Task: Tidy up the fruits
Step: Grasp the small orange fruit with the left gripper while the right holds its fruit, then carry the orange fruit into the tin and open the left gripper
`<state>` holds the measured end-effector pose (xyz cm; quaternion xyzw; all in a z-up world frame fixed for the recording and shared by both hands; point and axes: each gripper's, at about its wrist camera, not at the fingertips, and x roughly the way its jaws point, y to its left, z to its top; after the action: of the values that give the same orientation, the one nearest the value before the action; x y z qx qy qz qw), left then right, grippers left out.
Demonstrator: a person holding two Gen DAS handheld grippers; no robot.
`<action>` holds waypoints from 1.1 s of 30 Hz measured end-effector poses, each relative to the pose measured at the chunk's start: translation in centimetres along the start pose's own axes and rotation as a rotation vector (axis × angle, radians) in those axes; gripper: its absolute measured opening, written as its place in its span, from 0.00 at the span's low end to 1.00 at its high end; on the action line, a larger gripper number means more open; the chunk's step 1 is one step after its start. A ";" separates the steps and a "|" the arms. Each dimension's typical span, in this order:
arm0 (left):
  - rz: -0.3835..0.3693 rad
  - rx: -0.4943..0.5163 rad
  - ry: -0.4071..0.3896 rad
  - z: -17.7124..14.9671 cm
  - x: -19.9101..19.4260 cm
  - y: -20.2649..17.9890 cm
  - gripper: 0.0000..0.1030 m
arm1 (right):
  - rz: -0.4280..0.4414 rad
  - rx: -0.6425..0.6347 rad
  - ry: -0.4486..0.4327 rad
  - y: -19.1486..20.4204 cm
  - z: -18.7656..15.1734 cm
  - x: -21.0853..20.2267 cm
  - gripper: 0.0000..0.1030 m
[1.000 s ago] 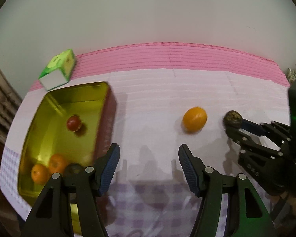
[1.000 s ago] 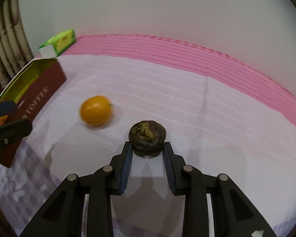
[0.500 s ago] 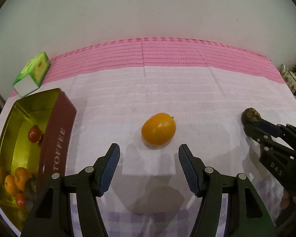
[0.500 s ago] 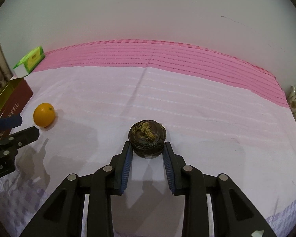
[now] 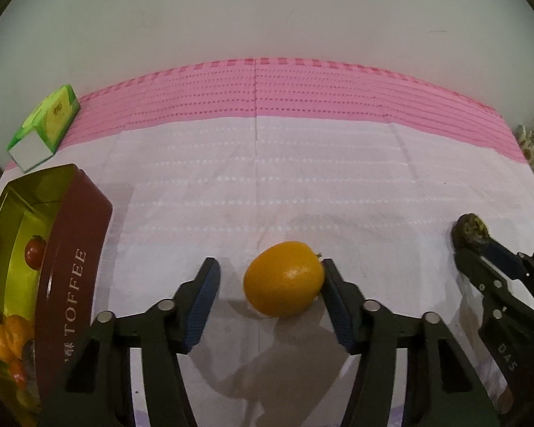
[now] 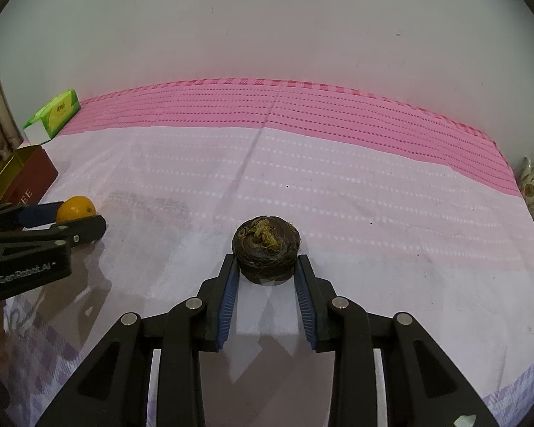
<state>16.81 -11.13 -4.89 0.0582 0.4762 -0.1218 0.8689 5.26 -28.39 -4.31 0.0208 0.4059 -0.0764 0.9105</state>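
The left gripper [image 5: 268, 281], jaws wide, straddles the round orange fruit [image 5: 283, 279]; closing comes next. The right gripper [image 6: 267, 274] clamps a dark brown wrinkled fruit [image 6: 266, 249]; the gold toffee tin [image 5: 25, 213] waits at nine o'clock.

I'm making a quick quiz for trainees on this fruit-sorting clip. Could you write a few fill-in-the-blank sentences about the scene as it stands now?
1. The right claw is shut on a dark ____ fruit.
2. The left claw is open around a fruit coloured ____.
3. The tin holding fruit bears the word ____.
4. Near the pink stripe lies a small ____ box.

Missing words: brown; orange; TOFFEE; green
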 end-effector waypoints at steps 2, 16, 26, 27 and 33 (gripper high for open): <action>-0.008 0.007 -0.008 -0.1 -0.2 0.0 0.44 | -0.001 -0.001 0.000 0.0 0.0 0.0 0.29; 0.021 0.010 -0.003 -1.7 -1.5 0.7 0.40 | -0.013 -0.001 0.003 0.1 0.2 0.1 0.29; 0.046 -0.011 -0.004 -3.4 -3.5 2.5 0.40 | -0.024 0.009 0.036 0.6 -0.1 -0.5 0.28; 0.051 -0.011 -0.007 -3.6 -3.7 2.7 0.40 | -0.025 0.010 0.041 0.8 -0.2 -0.6 0.28; 0.070 -0.007 -0.014 -4.5 -5.5 3.4 0.40 | -0.022 -0.001 0.046 1.7 -0.5 -1.9 0.28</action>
<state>11.21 -6.06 -2.78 0.0708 0.4683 -0.0900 0.8761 3.86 -26.38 -3.28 0.0179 0.4268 -0.0856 0.9001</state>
